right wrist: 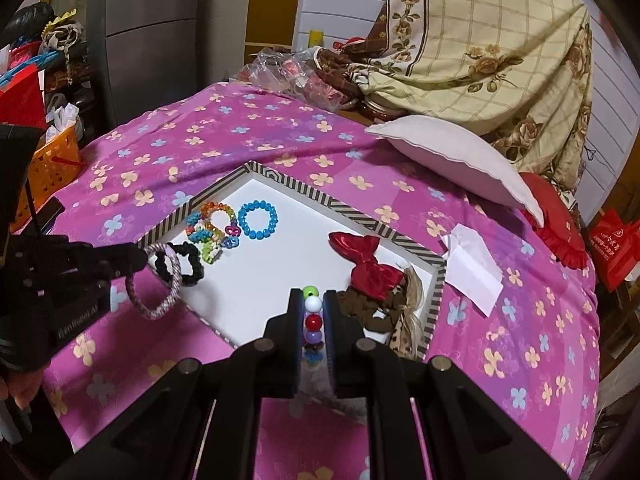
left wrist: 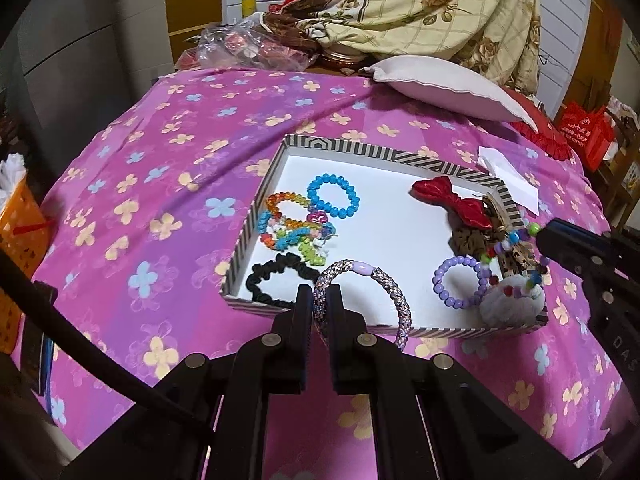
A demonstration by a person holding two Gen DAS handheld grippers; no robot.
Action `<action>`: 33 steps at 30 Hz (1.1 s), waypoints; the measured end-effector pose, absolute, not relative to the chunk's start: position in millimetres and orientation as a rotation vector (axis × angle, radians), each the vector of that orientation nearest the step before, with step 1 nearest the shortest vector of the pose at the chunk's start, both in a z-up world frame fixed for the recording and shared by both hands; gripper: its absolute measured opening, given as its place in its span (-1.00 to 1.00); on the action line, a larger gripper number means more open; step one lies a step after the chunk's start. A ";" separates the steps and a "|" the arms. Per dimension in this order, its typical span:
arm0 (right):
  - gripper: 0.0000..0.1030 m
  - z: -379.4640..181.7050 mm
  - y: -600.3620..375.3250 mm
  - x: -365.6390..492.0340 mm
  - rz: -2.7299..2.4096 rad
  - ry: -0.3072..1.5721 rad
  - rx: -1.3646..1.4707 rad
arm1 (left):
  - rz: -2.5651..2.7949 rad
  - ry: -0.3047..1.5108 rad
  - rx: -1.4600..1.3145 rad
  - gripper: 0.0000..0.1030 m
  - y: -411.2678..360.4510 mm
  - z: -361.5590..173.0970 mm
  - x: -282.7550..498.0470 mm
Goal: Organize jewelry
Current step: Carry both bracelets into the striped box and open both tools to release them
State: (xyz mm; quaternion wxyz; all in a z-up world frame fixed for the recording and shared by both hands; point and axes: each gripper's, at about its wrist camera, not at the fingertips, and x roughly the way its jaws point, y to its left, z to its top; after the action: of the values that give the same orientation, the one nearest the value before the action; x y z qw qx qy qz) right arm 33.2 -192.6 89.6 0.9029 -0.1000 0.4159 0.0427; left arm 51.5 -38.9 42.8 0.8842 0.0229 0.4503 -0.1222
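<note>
A striped-rim white tray (left wrist: 360, 148) lies on the pink flowered bed. In it are a blue bead bracelet (left wrist: 333, 195), a pile of colourful bracelets (left wrist: 294, 226), a black scrunchie (left wrist: 276, 280), a red bow (left wrist: 452, 200), a brown scrunchie (left wrist: 470, 242), a lilac bead bracelet (left wrist: 460, 282) and a white pompom (left wrist: 514, 306). My left gripper (left wrist: 320, 300) is shut on a braided purple bangle (left wrist: 384, 284) over the tray's near edge; the bangle also shows in the right wrist view (right wrist: 160, 280). My right gripper (right wrist: 312, 300) is shut on a multicoloured bead bracelet (right wrist: 312, 312) above the tray's right end (right wrist: 438, 280).
A white pillow (left wrist: 440, 84) and a folded floral quilt (left wrist: 440, 4) lie at the head of the bed. A folded white paper (right wrist: 472, 268) lies right of the tray. An orange basket (left wrist: 20, 236) stands left of the bed, red bags (left wrist: 584, 132) to the right.
</note>
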 end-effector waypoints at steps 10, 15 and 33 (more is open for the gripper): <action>-0.82 81.2 -185.7 69.2 0.118 0.874 -0.172 | -0.261 0.961 0.055 -0.50 -56.7 29.6 65.7; -0.82 73.2 -180.6 87.8 0.134 0.889 -0.167 | -0.261 0.980 0.055 -0.50 -63.5 20.0 73.7; -0.78 -18.4 -234.7 166.0 0.042 1.044 0.059 | -0.257 1.093 0.024 -0.50 -83.6 -30.6 109.0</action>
State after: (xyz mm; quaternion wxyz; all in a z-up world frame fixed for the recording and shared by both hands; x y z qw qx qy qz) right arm 166.0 -234.7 -18.4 0.8661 0.0284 0.4986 0.0203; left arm 109.0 -83.6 -30.6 0.8465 0.0114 0.5181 -0.1218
